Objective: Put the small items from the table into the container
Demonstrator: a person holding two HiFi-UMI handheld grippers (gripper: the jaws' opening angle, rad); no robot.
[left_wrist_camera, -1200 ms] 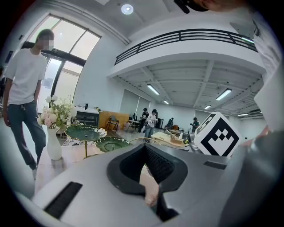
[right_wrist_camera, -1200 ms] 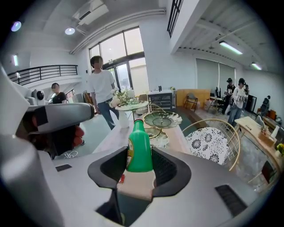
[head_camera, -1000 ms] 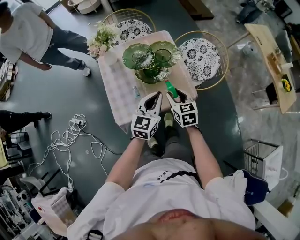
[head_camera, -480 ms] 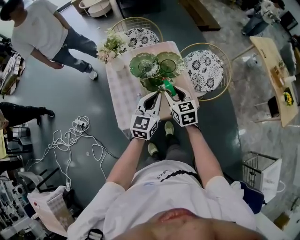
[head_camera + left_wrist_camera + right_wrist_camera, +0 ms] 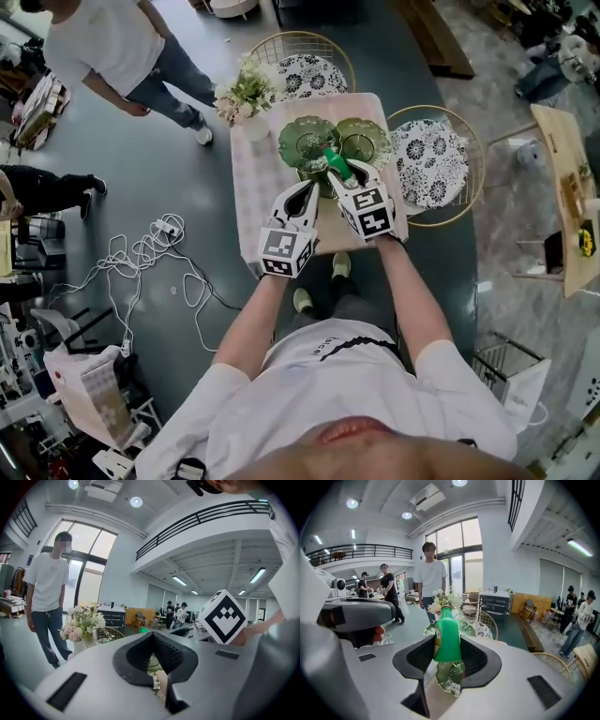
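Green bottle in tongs, over set table.
Head view: green plastic bottle (image 5: 335, 162) clamped in right gripper (image 5: 347, 178) above green glass leaf-shaped dishes (image 5: 307, 139) on pink-clothed table (image 5: 255, 187). Left gripper view: left gripper (image 5: 157, 670) clenched, empty. Right gripper view: bottle upright between jaws, dish beneath.

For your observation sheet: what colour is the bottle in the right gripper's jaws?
The bottle is green; the right gripper view shows it best.
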